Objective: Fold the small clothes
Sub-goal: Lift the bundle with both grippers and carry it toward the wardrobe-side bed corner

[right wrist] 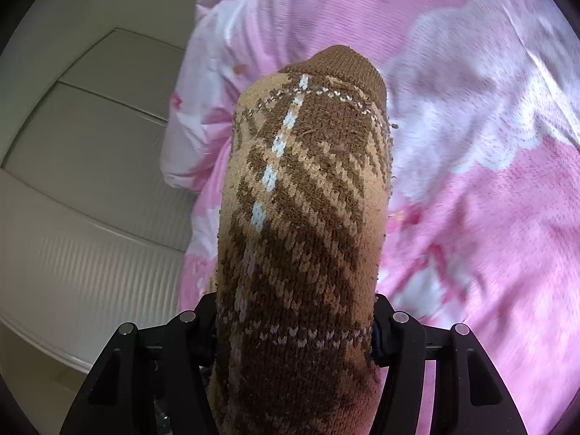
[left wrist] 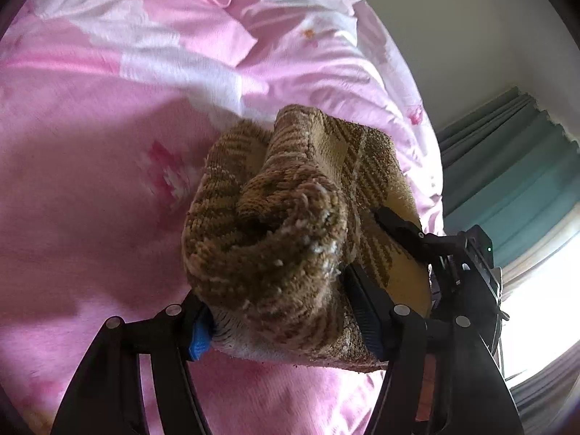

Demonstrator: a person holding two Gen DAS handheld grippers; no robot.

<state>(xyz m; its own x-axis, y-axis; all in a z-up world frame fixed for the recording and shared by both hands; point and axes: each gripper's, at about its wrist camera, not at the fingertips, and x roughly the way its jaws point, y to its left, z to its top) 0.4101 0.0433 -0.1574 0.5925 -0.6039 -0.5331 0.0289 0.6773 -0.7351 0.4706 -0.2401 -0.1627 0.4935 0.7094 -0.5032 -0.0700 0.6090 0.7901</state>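
Observation:
A brown and tan patterned knitted sock (left wrist: 275,224) is held up over the pink bedding. My left gripper (left wrist: 282,326) is shut on its bunched, rolled end. In the left wrist view my right gripper (left wrist: 402,239) shows as a black jaw clamped on the sock's far side. In the right wrist view the sock (right wrist: 301,217) stands up from between the jaws, with a white dashed stripe and a brown cuff at the top. My right gripper (right wrist: 295,330) is shut on it; the fingertips are hidden by the knit.
A pink and white flowered duvet (left wrist: 108,145) lies rumpled under both grippers, also in the right wrist view (right wrist: 471,181). Teal curtains (left wrist: 507,166) and a bright window are at the right. White cabinet panels (right wrist: 90,181) stand left of the bed.

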